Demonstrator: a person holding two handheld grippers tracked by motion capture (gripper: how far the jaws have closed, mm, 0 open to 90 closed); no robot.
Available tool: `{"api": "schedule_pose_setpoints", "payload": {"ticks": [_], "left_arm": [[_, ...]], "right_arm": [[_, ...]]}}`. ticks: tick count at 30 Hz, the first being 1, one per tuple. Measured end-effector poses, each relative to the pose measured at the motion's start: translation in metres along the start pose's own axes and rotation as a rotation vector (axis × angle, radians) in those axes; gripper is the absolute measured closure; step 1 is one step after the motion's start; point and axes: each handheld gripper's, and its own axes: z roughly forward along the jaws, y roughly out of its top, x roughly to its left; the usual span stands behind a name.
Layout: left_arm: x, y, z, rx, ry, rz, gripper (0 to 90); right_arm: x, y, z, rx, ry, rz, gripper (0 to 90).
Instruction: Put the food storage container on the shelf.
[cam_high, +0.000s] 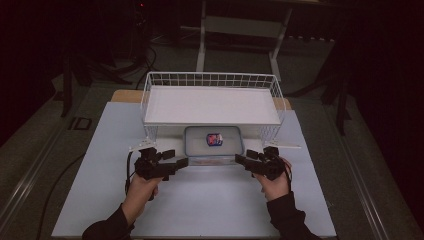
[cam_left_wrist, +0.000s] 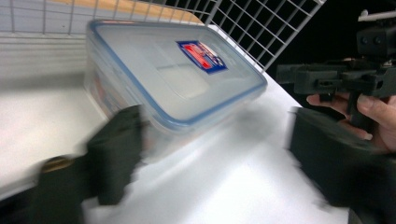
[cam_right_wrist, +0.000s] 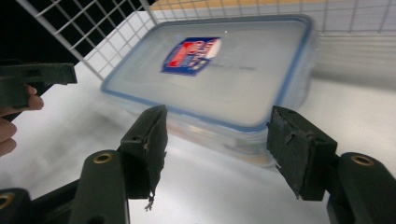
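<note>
A clear plastic box (cam_high: 196, 144) with a blue-rimmed lid and a red-and-blue label sits on the white board, tucked under the front of a white wire rack (cam_high: 150, 92). My left gripper (cam_high: 176, 158) is just left of the box's near corner and points at it. In the left gripper view the left gripper (cam_left_wrist: 210, 154) has its jaws wide open, with the box (cam_left_wrist: 173, 74) just ahead of them. My right gripper (cam_high: 243, 156) is at the box's near right corner. It (cam_right_wrist: 219, 140) is open too, a little short of the box (cam_right_wrist: 243, 79).
The wire rack carries a flat white tray (cam_high: 210, 105) on top, low over the box. The white board (cam_high: 210, 200) lies on a wooden table with dark floor around it. A metal frame (cam_high: 240, 30) stands behind the table. Each gripper view shows the other hand's gripper at its side.
</note>
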Motion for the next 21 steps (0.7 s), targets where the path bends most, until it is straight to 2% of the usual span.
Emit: {"api": "schedule_pose_setpoints", "payload": {"ticks": [2,5,8,12,14,19,21], "left_arm": [[-0.003,-0.002,-0.003,-0.01,-0.004,0.008,10.6],[-0.007,-0.006,-0.009,-0.017,-0.006,0.023,0.8],[-0.01,-0.011,-0.015,-0.006,0.001,0.055,0.6],[-0.01,-0.02,-0.021,-0.001,0.002,0.062,0.6],[-0.01,-0.026,-0.023,-0.011,0.002,0.065,0.6],[-0.01,-0.035,-0.021,0.005,0.007,0.08,0.5],[-0.01,-0.036,-0.021,0.006,0.012,0.093,0.6]], "right_arm": [[0.005,-0.002,0.0,-0.002,0.013,-0.002,37.4],[0.012,-0.005,0.001,-0.002,0.027,-0.014,39.5],[0.017,-0.009,0.004,0.005,0.035,-0.021,40.6],[0.023,-0.014,0.009,0.002,0.023,-0.033,44.5],[0.026,-0.016,0.013,0.007,0.028,-0.041,51.5],[0.034,-0.021,0.024,0.043,0.033,-0.083,76.8],[0.036,-0.022,0.03,0.058,0.034,-0.092,82.3]]}}
